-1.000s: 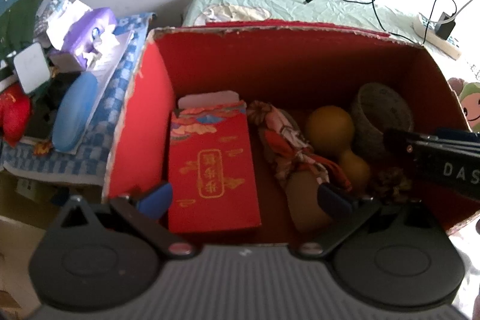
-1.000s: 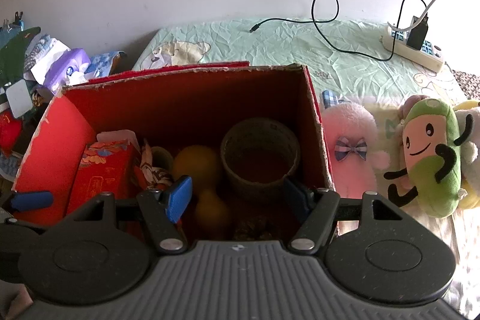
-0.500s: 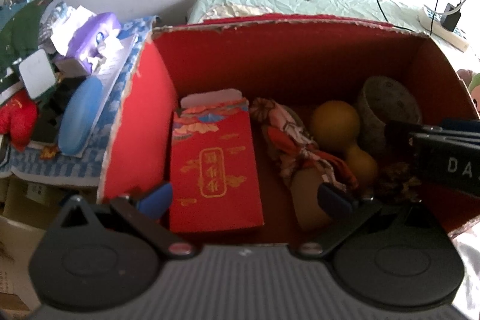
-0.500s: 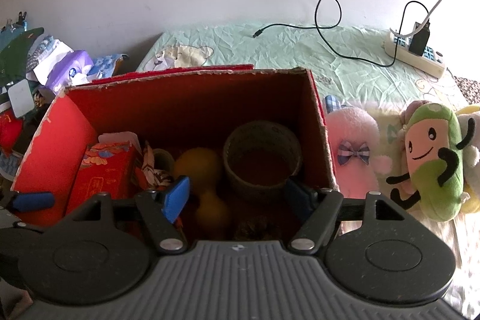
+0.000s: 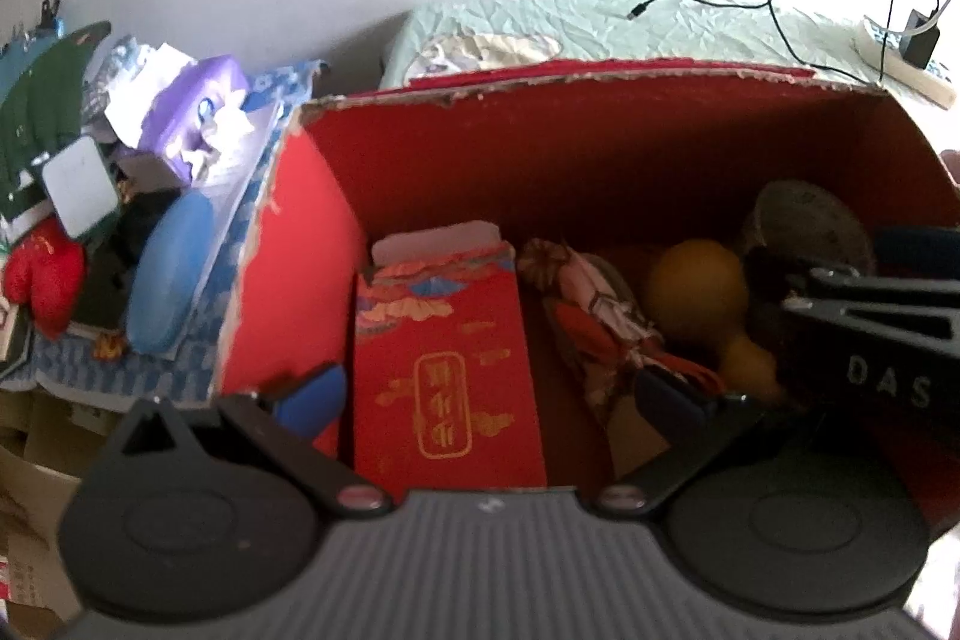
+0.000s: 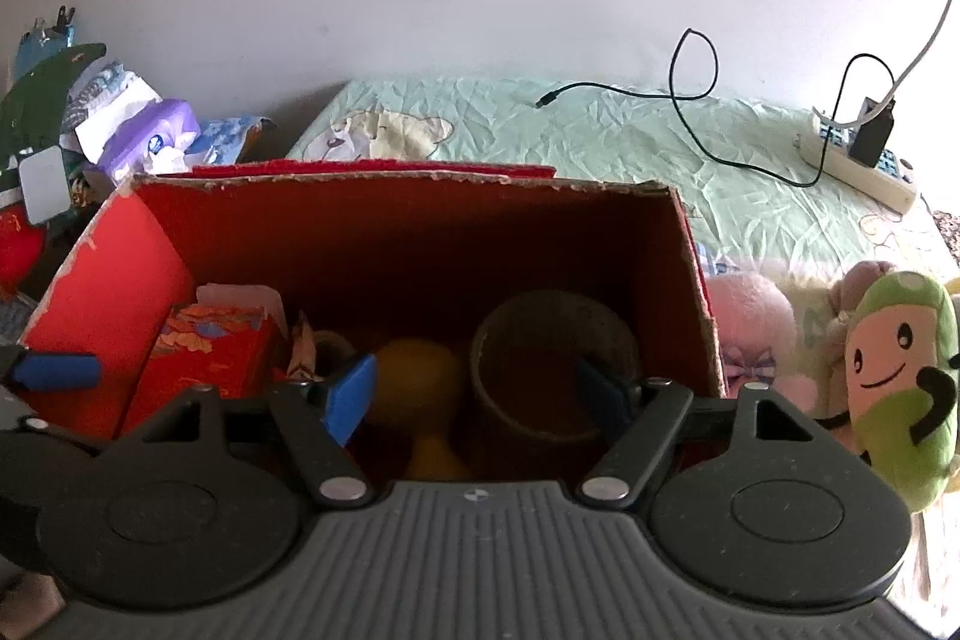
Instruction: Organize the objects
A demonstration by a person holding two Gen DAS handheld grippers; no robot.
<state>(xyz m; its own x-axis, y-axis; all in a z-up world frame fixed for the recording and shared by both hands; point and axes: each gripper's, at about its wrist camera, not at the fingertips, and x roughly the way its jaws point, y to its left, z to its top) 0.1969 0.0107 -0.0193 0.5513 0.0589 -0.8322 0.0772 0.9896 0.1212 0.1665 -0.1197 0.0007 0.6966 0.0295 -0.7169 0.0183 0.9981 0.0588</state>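
Nearest the right camera, the right tongs [image 6: 474,388] hang over the right end of the red box [image 6: 690,244] with their jaws opening; nothing is pinched, though the woven cup [image 6: 540,340] sits on the box floor just beyond and between the blue pads. My reading is that the cup has just been placed and this is the release. To do it well, the jaws should spread fully clear of the cup's wall before the hand lifts, and the lift should go straight up so a pad does not snag the rim or tip the cup against the yellow gourd [image 6: 414,376] just beside it.

The left tongs [image 5: 489,397] stand wide apart and empty over the box's left end, above the red packet [image 5: 447,370] and the patterned cloth bundle [image 5: 594,316]. Beyond the box, on the bed, a pink plush [image 6: 750,328] and a green plush [image 6: 900,376] lie outside it, probably next to be sorted.

Compared with a second ago, the right pads stand farther apart; the cup, gourd and packet lie where they were, and both views have shifted only slightly.
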